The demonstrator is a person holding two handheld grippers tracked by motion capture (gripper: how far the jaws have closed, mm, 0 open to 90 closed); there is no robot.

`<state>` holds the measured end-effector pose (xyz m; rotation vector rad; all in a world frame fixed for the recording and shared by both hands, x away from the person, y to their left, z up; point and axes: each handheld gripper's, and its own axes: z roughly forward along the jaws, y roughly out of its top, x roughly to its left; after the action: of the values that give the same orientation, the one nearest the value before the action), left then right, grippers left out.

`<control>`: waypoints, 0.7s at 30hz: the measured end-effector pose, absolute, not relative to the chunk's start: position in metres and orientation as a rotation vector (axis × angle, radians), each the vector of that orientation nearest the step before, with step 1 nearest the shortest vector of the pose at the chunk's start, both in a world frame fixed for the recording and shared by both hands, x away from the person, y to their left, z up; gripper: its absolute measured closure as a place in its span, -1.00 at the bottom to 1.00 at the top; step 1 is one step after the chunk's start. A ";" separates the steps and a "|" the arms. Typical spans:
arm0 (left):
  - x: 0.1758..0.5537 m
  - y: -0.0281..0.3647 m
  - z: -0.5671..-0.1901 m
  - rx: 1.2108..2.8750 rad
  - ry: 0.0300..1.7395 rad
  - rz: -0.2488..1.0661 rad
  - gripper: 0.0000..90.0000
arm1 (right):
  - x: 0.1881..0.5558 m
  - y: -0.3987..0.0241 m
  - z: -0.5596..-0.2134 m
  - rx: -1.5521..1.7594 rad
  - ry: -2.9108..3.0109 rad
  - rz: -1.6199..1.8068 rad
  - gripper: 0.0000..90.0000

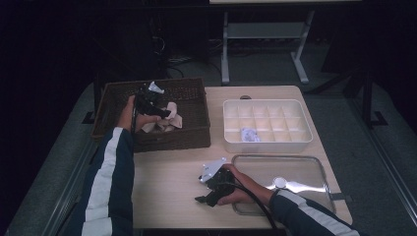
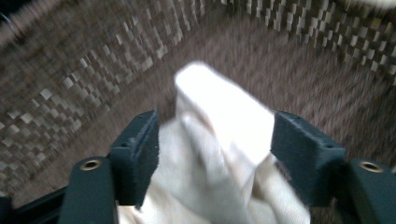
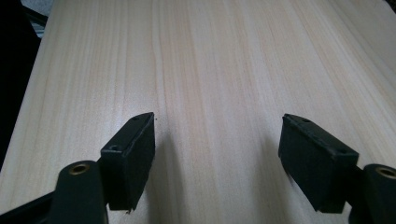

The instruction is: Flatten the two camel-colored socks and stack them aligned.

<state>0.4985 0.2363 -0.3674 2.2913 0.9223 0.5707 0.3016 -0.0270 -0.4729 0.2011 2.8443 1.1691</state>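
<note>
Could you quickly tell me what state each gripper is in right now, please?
Left gripper: open, jaws either side of pale cloth in the basket.
Right gripper: open, holding nothing, over the table.

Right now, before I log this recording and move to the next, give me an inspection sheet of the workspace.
Surface: light wooden table, bare under the right gripper.
Job's things: brown wicker basket at the table's left end, with pale cloth pieces inside.
Clutter: white divided tray with one small light item in a compartment; metal tray near the front right.
Grippers: left gripper in the basket, jaws apart around the cloth, pads not pressing it; right gripper open over bare wood.
Cables: black cable trailing from the right gripper.
Surroundings: dark room; grey frame legs beyond the table.
</note>
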 end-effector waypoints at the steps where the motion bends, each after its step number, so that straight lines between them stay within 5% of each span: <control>1: 0.498 0.234 -0.365 2.271 0.903 0.577 -0.33 | 0.302 -0.027 -0.473 0.195 2.842 1.167 -0.42; 12: 0.513 0.207 -0.392 2.419 0.992 0.443 -0.45 | 0.301 -0.027 -0.473 0.198 2.846 1.170 -0.42; 17: 0.518 0.200 -0.404 2.548 1.035 0.493 0.04 | 0.302 -0.027 -0.474 0.180 2.840 1.173 -0.43; 19: 0.518 0.200 -0.403 2.558 1.033 0.530 0.48 | 0.302 -0.027 -0.474 0.188 2.844 1.170 -0.43; 21: 0.516 0.201 -0.399 2.536 1.011 0.552 0.72 | 0.302 -0.027 -0.474 0.187 2.842 1.172 -0.43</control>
<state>0.5160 0.2008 -0.3994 2.5364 1.0111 0.5515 0.3015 -0.0274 -0.4736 0.1871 2.8418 1.1719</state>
